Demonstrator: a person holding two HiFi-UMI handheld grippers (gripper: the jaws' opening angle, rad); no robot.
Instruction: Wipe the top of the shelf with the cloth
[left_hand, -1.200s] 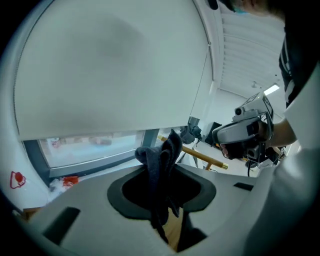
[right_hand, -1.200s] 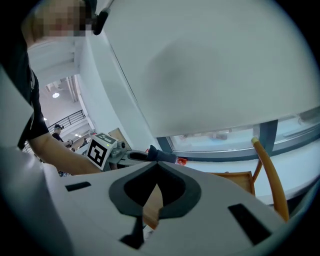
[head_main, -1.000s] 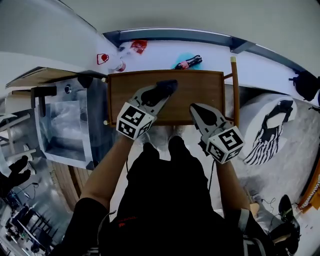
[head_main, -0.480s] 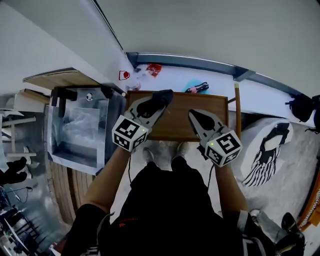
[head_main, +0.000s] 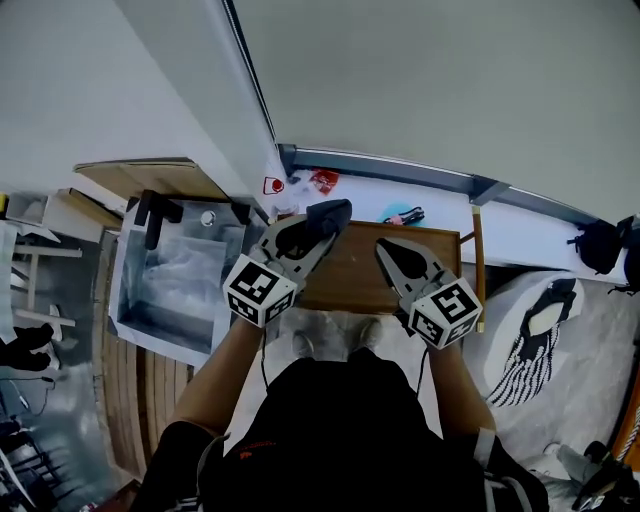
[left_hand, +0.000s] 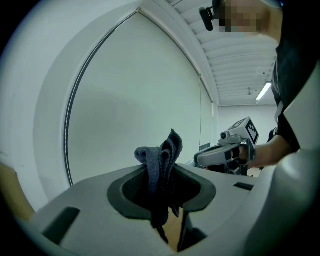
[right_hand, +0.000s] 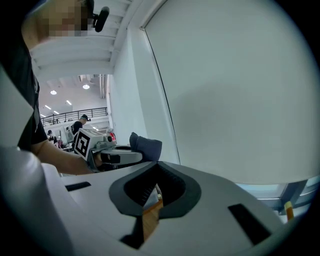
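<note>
A pale grey wall (head_main: 420, 90) is seen behind everything. Below it, the wooden top of the shelf (head_main: 355, 272) is seen in the head view, with a metal bin (head_main: 125, 280) just beside it on the left. Both tools are held over the shelf top, well apart from each other. The left tool (head_main: 320, 222) is held at the shelf's back left corner, and its jaws are clamped on the dark blue cloth (left_hand: 162, 160), which is bunched and sticks up past the jaw tips. Whether the cloth touches the wood cannot be told. The right tool (head_main: 388, 250) is held over the right half of the shelf; its jaws are drawn together with nothing held between them, and only a sliver of wood is seen through the slit.
</note>
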